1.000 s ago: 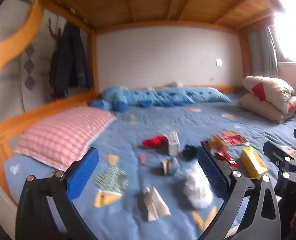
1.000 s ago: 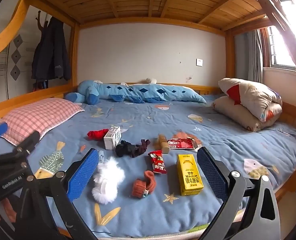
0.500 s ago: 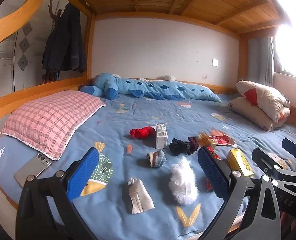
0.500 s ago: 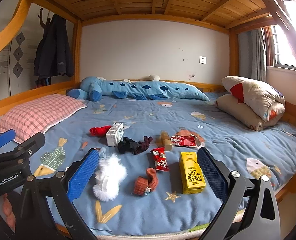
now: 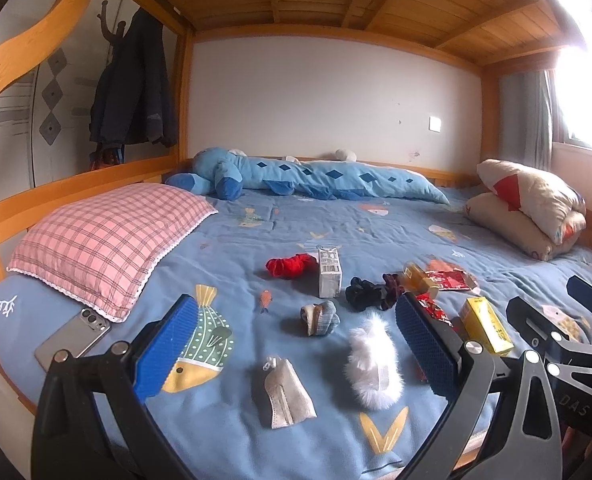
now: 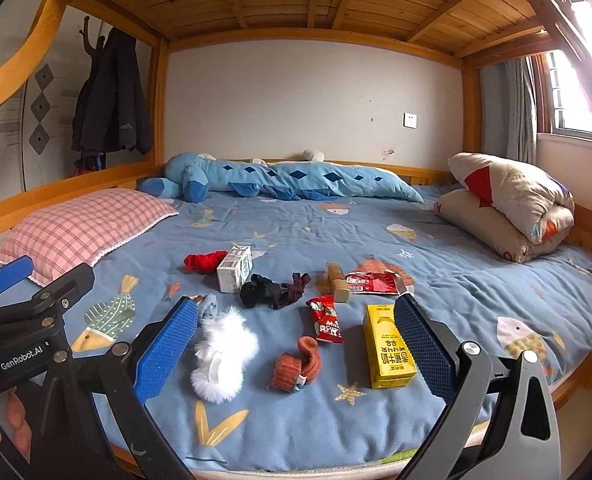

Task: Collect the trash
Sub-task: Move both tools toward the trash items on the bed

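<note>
Blue-padded left claw (image 5: 292, 344) and right claw (image 6: 294, 344) hang wide, empty, above the blue bed (image 6: 475, 280) — yellow drink carton (image 6: 387, 346), seemingly unopened, nearest.

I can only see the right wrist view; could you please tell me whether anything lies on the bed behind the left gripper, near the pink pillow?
Observer: Yes, a phone lies flat beside the pink pillow, at its near corner.
Operator: Thank you. Is anything else missing from my view?
Observer: A beige sock lies near the bed's edge, left of the white fluffy item.
Operator: And is the left gripper open?
Observer: Yes, the left gripper is open and holds nothing.
</note>
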Tool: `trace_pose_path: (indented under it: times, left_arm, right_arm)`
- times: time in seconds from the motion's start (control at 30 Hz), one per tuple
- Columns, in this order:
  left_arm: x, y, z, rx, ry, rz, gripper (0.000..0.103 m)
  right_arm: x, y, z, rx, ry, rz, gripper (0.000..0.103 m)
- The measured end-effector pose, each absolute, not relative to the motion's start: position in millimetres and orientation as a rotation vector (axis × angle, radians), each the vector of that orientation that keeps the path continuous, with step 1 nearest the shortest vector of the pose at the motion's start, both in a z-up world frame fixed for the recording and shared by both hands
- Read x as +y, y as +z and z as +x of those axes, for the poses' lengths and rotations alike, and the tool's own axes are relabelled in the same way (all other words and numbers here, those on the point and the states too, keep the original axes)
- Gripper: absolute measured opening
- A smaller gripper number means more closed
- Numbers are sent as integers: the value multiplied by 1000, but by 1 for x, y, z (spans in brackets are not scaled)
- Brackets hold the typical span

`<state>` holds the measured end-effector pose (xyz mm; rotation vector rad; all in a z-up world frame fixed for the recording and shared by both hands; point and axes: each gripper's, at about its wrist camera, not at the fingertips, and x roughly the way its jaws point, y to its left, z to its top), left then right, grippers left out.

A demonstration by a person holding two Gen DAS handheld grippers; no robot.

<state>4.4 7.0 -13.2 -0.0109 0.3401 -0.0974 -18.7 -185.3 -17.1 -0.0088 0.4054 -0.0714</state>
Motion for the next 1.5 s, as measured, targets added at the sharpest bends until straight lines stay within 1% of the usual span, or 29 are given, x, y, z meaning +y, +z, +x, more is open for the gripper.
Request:
trace_pose_path:
  times: [1.5]
  left_arm:
    - [7, -14, 6, 338, -80, 7, 99]
  right_arm:
    - [-182, -12, -21, 387, -30, 13, 95]
